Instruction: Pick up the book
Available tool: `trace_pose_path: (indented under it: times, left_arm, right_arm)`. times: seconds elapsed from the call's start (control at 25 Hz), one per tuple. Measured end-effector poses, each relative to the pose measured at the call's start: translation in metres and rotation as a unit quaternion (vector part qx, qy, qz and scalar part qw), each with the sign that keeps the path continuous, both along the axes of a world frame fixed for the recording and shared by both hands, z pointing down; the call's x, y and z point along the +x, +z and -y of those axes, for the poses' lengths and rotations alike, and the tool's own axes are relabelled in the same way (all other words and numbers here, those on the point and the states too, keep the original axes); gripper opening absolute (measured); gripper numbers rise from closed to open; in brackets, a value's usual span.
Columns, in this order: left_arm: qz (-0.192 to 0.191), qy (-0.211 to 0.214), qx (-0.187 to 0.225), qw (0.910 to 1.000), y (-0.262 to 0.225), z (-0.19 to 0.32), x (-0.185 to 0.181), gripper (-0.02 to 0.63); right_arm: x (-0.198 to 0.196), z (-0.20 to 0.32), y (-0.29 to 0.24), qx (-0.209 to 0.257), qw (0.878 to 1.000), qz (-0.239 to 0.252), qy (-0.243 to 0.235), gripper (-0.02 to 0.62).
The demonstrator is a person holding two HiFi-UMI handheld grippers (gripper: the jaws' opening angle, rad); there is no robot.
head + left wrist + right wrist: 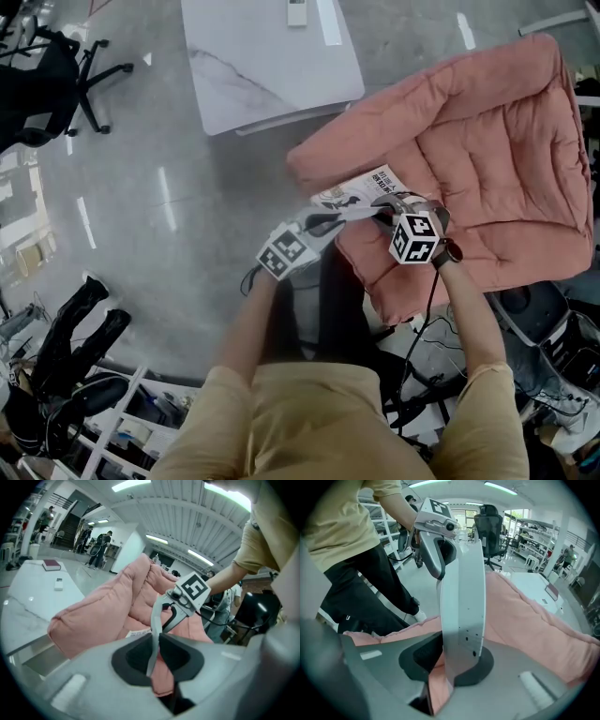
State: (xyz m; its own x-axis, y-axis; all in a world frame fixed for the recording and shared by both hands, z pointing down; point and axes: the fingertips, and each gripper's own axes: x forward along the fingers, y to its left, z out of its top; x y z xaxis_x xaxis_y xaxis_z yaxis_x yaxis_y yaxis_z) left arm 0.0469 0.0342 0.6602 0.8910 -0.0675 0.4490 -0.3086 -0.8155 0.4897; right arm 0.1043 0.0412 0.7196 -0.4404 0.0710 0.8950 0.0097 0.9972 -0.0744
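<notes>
Two grips on one thin book (361, 195), seen from overhead at the pink cushion's (487, 159) left edge. Left gripper view: the left hand-held gripper (154, 638) pinches it edge-on, jaws narrow. Right gripper view: the right hand-held gripper (457, 660) clamps its pages. I'd raise both together, level, lest it tear.

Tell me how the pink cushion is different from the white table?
The cushion is pink and puffy with stitched lines; the table is white, flat and smooth with grey veins. The cushion bulges and folds; the table lies level. A remote rests on the table; the book is held over the cushion's edge. Both are far bigger than the book.
</notes>
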Motion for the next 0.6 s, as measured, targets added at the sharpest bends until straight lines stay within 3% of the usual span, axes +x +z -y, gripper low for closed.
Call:
trace_pose_path:
  times: [0.16, 0.28, 0.6]
  left_arm:
    - [-0.024, 0.024, 0.044, 0.9985, -0.059, 0.014, -0.008, 0.061]
    - [-0.058, 0.045, 0.085, 0.9937, -0.120, 0.024, -0.005, 0.075]
    - [-0.134, 0.109, 0.179, 0.9686, -0.269, 0.004, 0.011, 0.081]
  right_arm:
    - [-0.009, 0.002, -0.057, 0.025, 0.997, 0.014, 0.076, 0.057]
    - [-0.007, 0.004, -0.117, 0.051, 0.987, 0.035, 0.150, 0.054]
    - [0.003, -0.024, -0.259, 0.119, 0.949, 0.074, 0.281, 0.054]
